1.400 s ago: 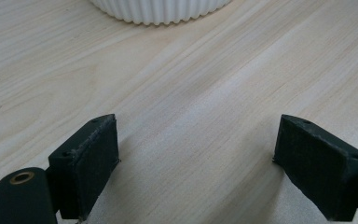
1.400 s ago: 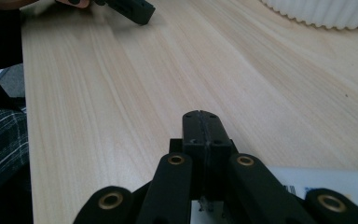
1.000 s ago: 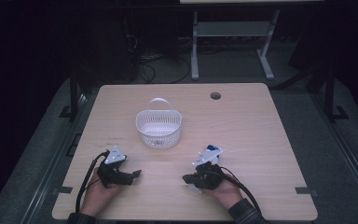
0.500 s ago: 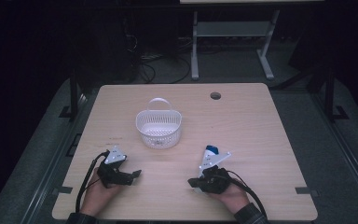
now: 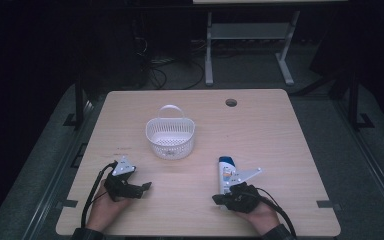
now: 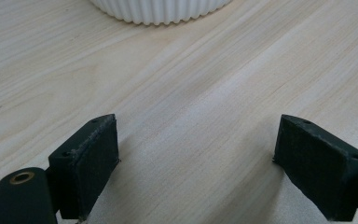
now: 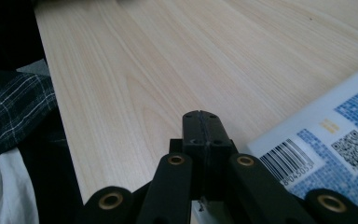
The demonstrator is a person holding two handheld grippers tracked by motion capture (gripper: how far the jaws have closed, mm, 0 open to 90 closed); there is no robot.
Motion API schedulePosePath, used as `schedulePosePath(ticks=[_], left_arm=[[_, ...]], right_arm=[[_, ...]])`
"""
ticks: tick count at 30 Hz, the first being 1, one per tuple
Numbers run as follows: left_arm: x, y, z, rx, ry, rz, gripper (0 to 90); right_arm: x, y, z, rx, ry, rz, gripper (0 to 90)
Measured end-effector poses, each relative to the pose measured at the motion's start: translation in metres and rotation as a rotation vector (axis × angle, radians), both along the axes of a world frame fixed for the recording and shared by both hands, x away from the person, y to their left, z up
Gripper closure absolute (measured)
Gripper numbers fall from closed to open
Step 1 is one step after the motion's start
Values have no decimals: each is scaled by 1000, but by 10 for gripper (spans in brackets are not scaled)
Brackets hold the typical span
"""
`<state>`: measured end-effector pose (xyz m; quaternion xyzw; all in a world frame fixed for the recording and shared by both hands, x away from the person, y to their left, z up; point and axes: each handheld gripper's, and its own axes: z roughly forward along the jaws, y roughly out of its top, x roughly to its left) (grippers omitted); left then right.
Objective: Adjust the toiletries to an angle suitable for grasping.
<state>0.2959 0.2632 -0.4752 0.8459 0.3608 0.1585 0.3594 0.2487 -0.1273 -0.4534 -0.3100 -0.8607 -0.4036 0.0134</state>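
Bottle flat on the table, just beside the clenched right claw.

White bottle [image 5: 225, 173] with blue cap and blue label, lying on the wooden table [image 5: 280, 145], cap end pointing away from the person; lower end touching or nearly touching the right gripper [image 5: 219, 200], which sits at the near end with jaws pressed together on nothing. In the right gripper view [image 7: 199, 122], barcode and patterned label of the bottle [image 7: 326, 149] close by on the right of the closed tips, not between them. Left gripper [image 5: 145, 187] well apart to the left, released, jaws wide over bare wood [image 6: 196, 135]. White basket [image 5: 170, 135] ahead of the left claw, its ribbed base [image 6: 161, 10] beyond the tips.
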Motion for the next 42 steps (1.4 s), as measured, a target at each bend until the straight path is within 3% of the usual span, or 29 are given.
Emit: schedulePosePath(ticks=[24, 42], left_arm=[[0, 0, 0, 0, 0, 0, 128], [0, 0, 0, -1, 1, 1, 129]], right_arm=[[-11, -40, -2, -20, 2, -82, 895], [-21, -79, -3, -23, 13, -180, 895]])
